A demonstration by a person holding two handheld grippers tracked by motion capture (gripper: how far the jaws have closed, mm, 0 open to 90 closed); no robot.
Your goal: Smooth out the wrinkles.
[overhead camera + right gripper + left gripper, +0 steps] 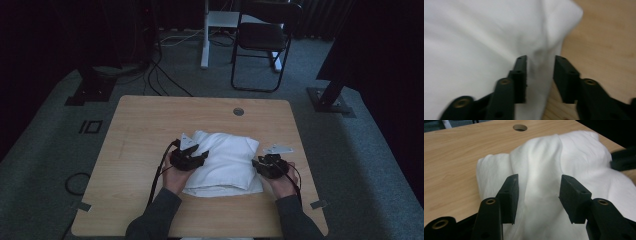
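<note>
White folded cloth [225,160] lying near the middle of the wooden table [140,130], a thick soft bundle with a flatter layer peeking out along the near edge. No label, tag or print readable anywhere on the fabric.

Left gripper [197,157] poised at the cloth's left edge, held in the left hand [174,176]. In the left gripper view, jaws parted over a raised fold of the cloth [549,170], pads standing clear on either side, nothing pinched.

Right gripper [257,164] at the cloth's right edge, carried by the right hand [283,184]. In the right gripper view, jaws apart as well, straddling the cloth's border [486,37] where white meets bare wood; picture blurred, pads not seen pressing on the fabric.

Round cable hole [238,111] in the tabletop beyond the cloth. Further back on the grey carpet, a black folding chair [262,40]. No writing legible on grippers, table or floor.
</note>
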